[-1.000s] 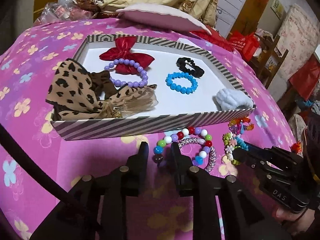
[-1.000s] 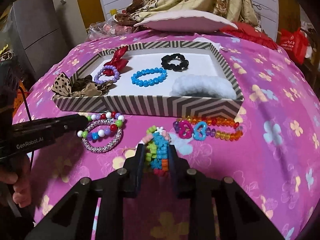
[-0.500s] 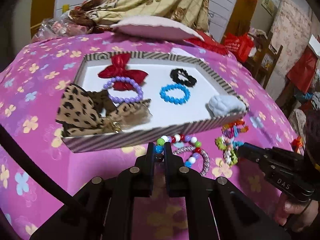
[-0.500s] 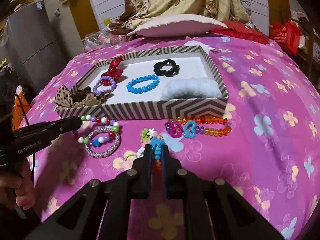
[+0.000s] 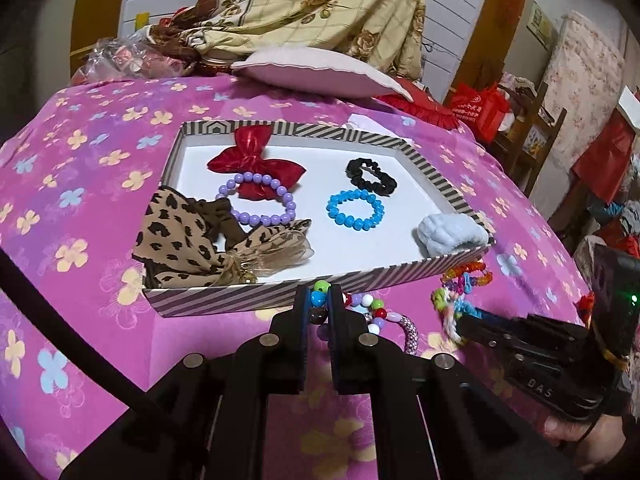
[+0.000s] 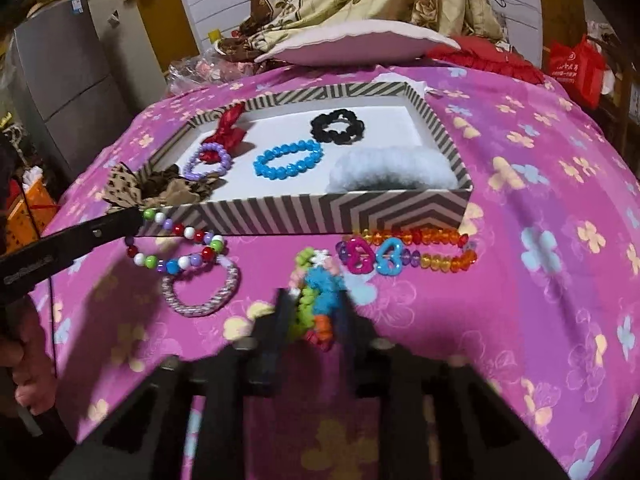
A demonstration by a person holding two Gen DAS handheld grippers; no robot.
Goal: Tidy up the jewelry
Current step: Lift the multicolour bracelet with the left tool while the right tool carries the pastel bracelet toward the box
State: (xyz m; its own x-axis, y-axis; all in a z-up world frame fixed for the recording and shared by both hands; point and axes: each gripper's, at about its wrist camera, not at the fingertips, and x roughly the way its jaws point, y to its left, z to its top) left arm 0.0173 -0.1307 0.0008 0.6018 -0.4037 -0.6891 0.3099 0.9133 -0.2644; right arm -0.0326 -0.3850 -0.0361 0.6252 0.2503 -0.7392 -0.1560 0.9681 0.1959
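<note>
A striped box [image 5: 224, 298] [image 6: 320, 212] holds a red bow [image 5: 256, 160], a purple bead bracelet [image 5: 260, 200], a blue bead bracelet [image 5: 354, 210] [image 6: 288, 158], a black scrunchie [image 5: 370, 176], a pale fluffy scrunchie [image 5: 452, 232] and a leopard bow [image 5: 188, 240]. My left gripper [image 5: 318, 306] is shut on a multicolour bead bracelet [image 6: 176, 248], lifted at the box's front wall. My right gripper [image 6: 314, 316] is shut on a colourful chunky bracelet [image 6: 316, 292], raised off the cloth. A silver-purple bangle [image 6: 200, 292] and an orange heart bracelet [image 6: 408, 250] lie in front of the box.
Everything sits on a pink flowered cloth [image 5: 80, 160]. A pink cushion [image 5: 316, 72] and a patterned blanket [image 5: 320, 4] lie behind the box. Red bags [image 5: 480, 112] and shelves stand at the right. A grey cabinet [image 6: 60, 88] stands at the left.
Both grippers closed on their bracelets and rose. The left one lifted the bead bracelet up to the box's front wall. The right one lifted the chunky bracelet off the cloth.
</note>
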